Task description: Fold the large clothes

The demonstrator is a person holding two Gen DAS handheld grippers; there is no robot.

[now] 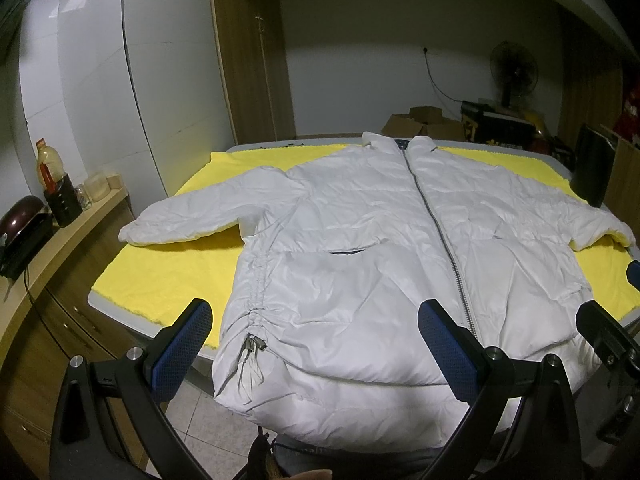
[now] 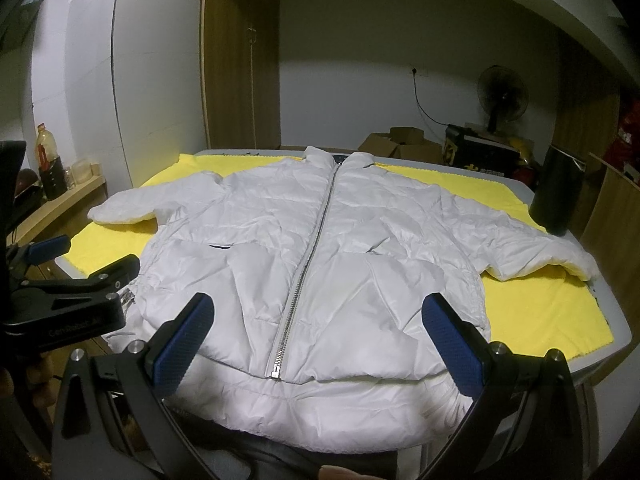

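Table (image 2: 618, 316): grey top, it fills the middle of both views.
Cloth (image 1: 168, 272): yellow, spread flat over the table under the garment.
Jacket (image 1: 360, 240): white padded jacket, lying front side up on the cloth, zipper (image 2: 308, 264) closed, 2 sleeves stretched out to the sides, hem hanging over the near table edge.
Left gripper (image 1: 316, 344): held above the hem on the jacket's left part, jaws wide apart, nothing between them.
Right gripper (image 2: 316, 340): held above the hem near the zipper end, jaws wide apart, holding nothing.
Fan (image 2: 502, 94): black, standing by the far wall.
Black cylinder (image 2: 556, 192): upright on the table's right edge, near the sleeve.
Bottle (image 1: 48, 168): on the wooden counter at left.
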